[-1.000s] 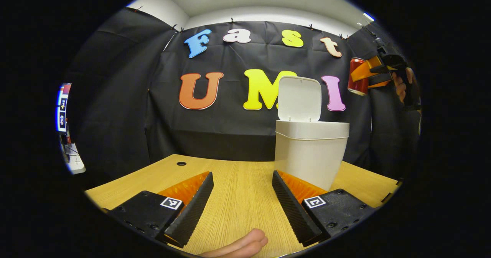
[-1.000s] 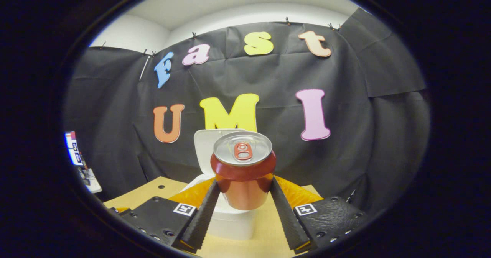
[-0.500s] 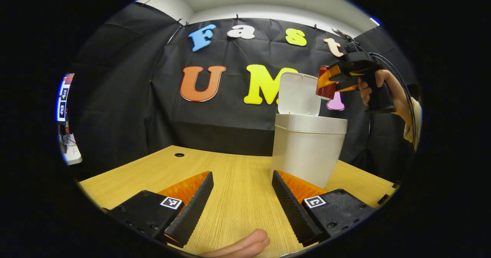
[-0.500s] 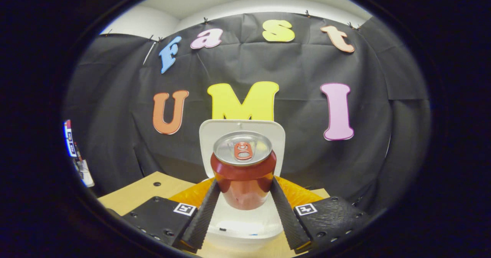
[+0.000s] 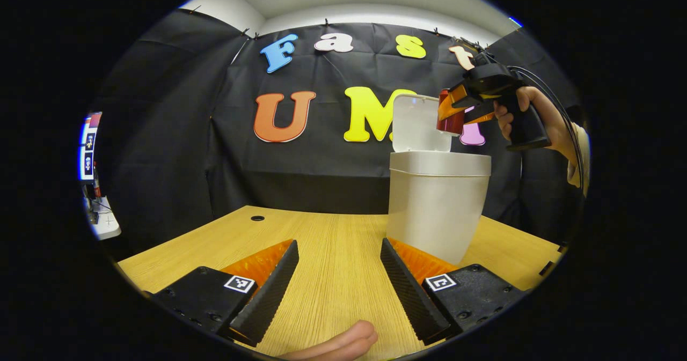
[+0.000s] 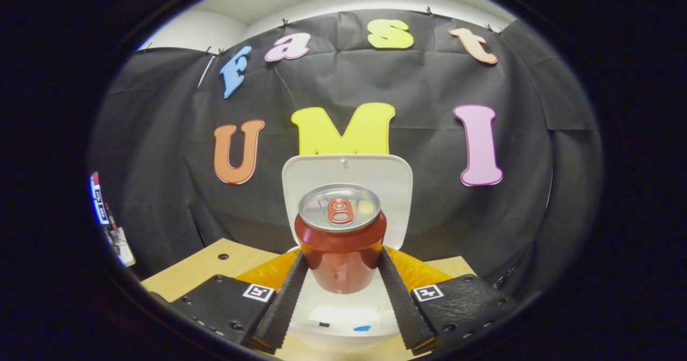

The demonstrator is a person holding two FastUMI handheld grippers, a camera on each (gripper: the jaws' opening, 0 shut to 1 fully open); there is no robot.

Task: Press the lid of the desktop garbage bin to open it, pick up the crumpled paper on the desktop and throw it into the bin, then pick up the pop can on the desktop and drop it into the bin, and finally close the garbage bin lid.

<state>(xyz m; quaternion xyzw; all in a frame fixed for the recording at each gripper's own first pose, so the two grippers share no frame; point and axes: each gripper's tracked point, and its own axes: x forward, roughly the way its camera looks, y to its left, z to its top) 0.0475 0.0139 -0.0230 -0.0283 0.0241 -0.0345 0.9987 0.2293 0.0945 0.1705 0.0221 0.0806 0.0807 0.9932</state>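
1. Upper right of the left gripper view: the right gripper [image 5: 448, 111] clamps the pop can [image 6: 340, 237] above the bin [image 5: 437, 203], whose lid [image 5: 420, 123] stands open.
2. The left gripper [image 5: 338, 275], spread wide and empty, sits low at the frame bottom over the desk [image 5: 333, 243].
3. Next, probably: release the can over the opening, then shut the lid.

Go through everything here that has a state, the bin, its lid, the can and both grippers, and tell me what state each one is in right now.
Garbage bin: upright on the wooden desk, open.
Lid: raised, standing up behind the opening.
Pop can: lifted, upright, pull tab unopened, held above the bin.
Right gripper: shut on the pop can.
Left gripper: open, holding nothing, low over the desk.
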